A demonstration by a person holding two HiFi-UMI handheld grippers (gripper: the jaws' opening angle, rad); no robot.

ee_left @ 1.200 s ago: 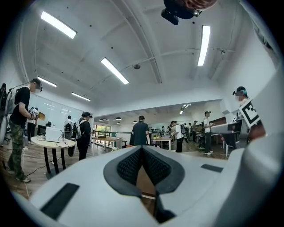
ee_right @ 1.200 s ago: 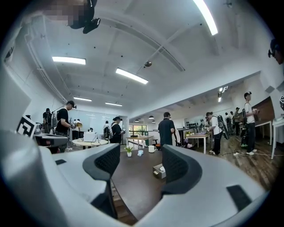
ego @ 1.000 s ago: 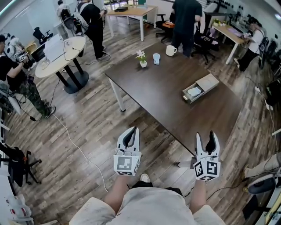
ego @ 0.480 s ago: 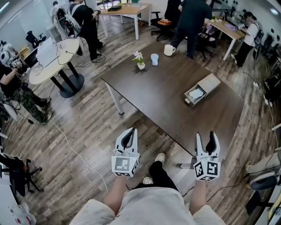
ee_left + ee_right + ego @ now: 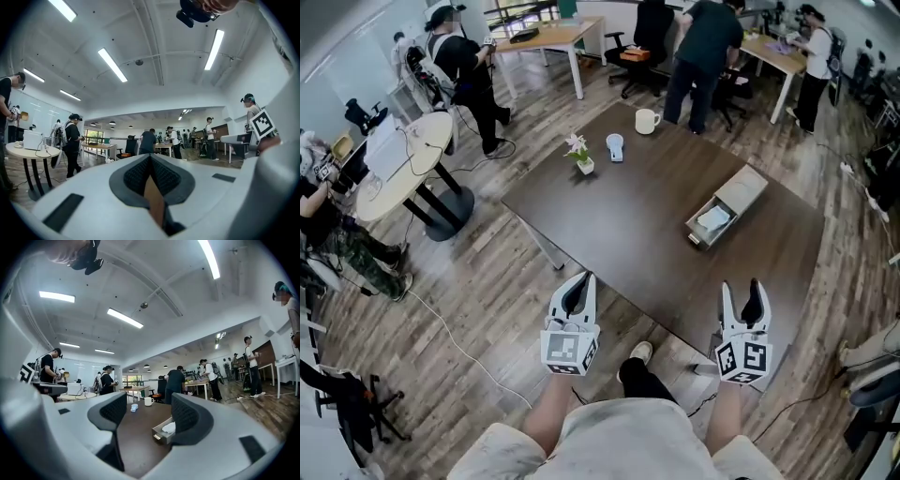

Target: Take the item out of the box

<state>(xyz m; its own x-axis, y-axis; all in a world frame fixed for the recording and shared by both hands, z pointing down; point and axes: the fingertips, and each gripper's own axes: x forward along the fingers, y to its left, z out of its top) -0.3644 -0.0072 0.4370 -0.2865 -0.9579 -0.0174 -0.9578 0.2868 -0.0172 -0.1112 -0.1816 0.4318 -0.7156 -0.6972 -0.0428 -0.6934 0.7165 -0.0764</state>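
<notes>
A tan sliding box lies on the dark brown table, right of its middle. Its drawer is pulled out toward me, and a white item rests inside. In the right gripper view the box with the white item shows between the jaws, well ahead. My left gripper hangs off the table's near edge, jaws pressed together on nothing. My right gripper is over the near table edge, open and empty. Both are far short of the box.
A small potted flower, a light blue object and a white mug stand at the table's far end. People stand behind it by desks and chairs. A round white table is at left, and cables run over the wood floor.
The view has moved forward and the table and box now sit closer to me. Both grippers keep their places in the head view, left shut and right open.
</notes>
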